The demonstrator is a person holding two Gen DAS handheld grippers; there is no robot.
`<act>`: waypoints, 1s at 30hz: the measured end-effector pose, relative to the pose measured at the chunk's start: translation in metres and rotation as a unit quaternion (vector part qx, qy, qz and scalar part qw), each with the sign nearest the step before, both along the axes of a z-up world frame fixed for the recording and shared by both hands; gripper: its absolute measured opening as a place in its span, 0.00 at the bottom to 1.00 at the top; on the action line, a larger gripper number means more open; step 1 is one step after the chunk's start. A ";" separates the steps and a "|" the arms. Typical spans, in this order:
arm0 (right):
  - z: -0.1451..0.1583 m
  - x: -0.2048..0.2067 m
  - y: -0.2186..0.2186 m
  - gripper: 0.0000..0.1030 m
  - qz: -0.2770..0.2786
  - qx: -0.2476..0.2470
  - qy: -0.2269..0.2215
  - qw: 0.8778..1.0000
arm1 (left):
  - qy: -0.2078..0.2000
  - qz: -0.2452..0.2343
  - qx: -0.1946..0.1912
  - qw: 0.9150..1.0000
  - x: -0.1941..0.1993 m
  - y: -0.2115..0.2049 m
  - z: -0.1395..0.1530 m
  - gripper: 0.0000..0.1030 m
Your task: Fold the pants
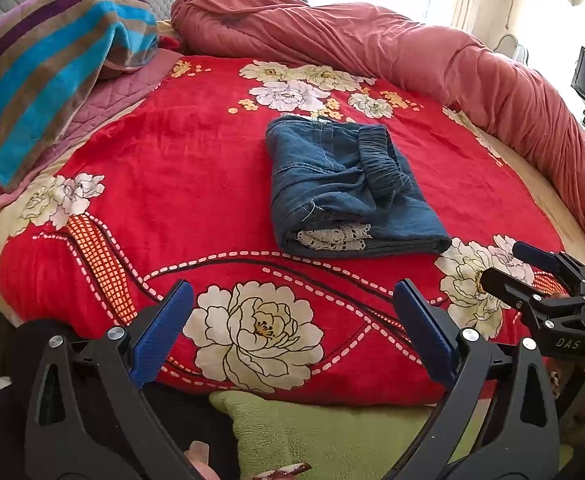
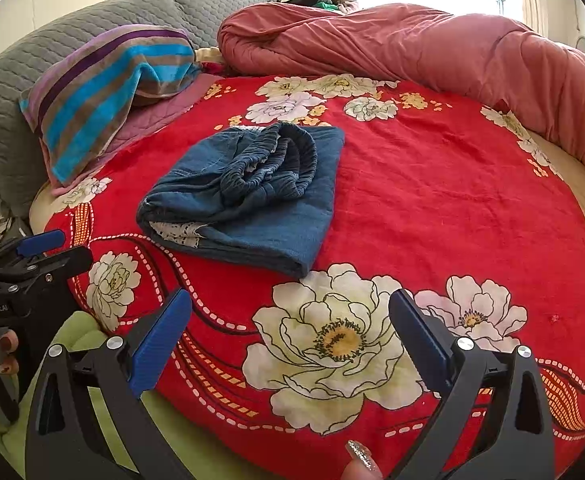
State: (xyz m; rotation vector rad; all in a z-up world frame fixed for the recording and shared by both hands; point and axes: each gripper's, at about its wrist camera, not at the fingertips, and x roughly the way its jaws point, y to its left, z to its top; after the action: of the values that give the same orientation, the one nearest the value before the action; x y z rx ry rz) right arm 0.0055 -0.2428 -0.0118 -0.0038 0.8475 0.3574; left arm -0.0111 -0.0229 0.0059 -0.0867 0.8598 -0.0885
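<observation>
i am looking along both of my tools at a bed covered by a red blanket (image 1: 196,168) printed with large white flowers. the pants (image 1: 344,184), blue denim with an elastic waistband, lie near the middle of that blanket as a compact rectangular bundle. they are folded over on themselves several times, with the gathered waistband (image 2: 276,156) resting on top and a strip of white lace trim (image 1: 334,238) peeking out at the near edge.

my left tool (image 1: 292,328) has its blue pads spread wide and holds nothing. it hangs over the near edge of the bed, well apart from the pants. my right tool (image 2: 290,332) is likewise spread wide and empty, also short of the bundle. each tool shows at the side of the other's view, and neither touches any cloth.

judging from how things lie, the folding looks essentially done: the legs are tucked under or inside and no loose leg trails out. what may be left is tidying. the waistband sits bunched and a little crooked on top, and the left corner of the bundle looks rounded rather than square, though the fisheye bend makes it hard to say how even the edges really are.

around the work, a striped towel (image 1: 52,72) drapes over grey pillows (image 2: 20,80) at the head of the bed, and a pink duvet (image 1: 372,48) is rolled along the far side.
</observation>
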 end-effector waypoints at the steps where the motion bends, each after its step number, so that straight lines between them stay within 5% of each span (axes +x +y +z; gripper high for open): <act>1: 0.000 0.000 0.000 0.96 0.000 0.000 0.000 1.000 | 0.001 0.001 0.001 1.000 0.000 0.000 0.000 0.91; 20: -0.004 0.018 -0.016 0.96 -0.037 -0.009 0.001 0.999 | 0.012 0.018 0.015 1.000 0.006 0.005 -0.005 0.91; 30: -0.020 0.045 -0.080 0.96 -0.147 -0.039 0.010 0.988 | 0.028 0.078 -0.013 0.996 0.040 0.068 -0.013 0.91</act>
State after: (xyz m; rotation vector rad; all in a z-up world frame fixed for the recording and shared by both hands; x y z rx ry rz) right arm 0.0507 -0.3232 -0.0318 0.0514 0.8669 0.0468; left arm 0.0288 0.0448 -0.0074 -0.1819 0.9041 0.0490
